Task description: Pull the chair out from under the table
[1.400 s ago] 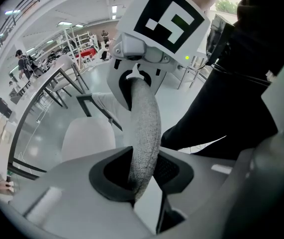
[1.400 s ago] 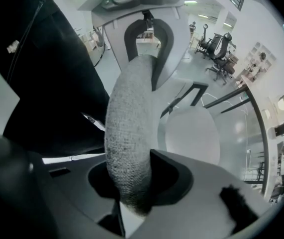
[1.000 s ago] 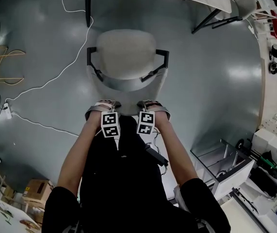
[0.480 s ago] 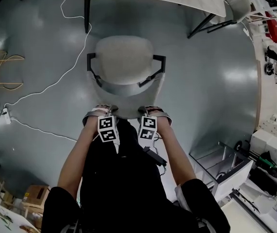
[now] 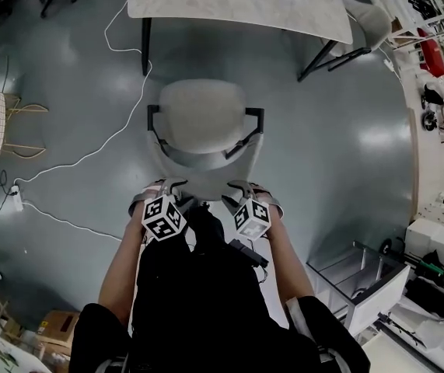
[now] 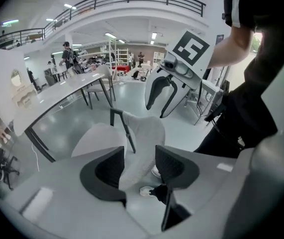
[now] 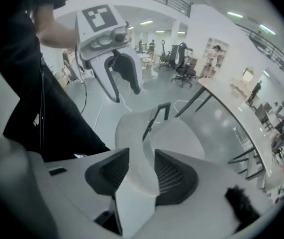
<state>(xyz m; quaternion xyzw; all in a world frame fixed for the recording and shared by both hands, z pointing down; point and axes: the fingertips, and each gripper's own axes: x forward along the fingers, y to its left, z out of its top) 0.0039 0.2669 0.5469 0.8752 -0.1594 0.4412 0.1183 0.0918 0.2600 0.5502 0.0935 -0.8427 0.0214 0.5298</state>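
Glossy grey floor [image 5: 346, 130] fills the head view, with a white cable [image 5: 89, 130] trailing across its left side. At the far end stands the white table [image 5: 237, 2] on dark legs. The chair [image 5: 202, 115] stands clear of it, its pale seat fully out from under the tabletop, between the table and the person. Its black arm frames sit left and right, and its curved backrest [image 5: 206, 150] is on the near side, toward the person.

Both tools hover side by side at the near edge of that backrest. The left gripper [image 5: 173, 186] has just been opening. In the left gripper view its two dark ribbed pads [image 6: 109, 168] stand well apart. The pale backrest shows through the gap beyond them, with floor visible beside it, and the pads do not press on it. The right gripper [image 5: 237, 186] is likewise spread. In the right gripper view the backrest's top rim lines up with the gap, running close along one pad, and nothing is clamped. Each gripper's marker cube [image 5: 164, 217] faces the head camera, just in front of the person's dark clothing.
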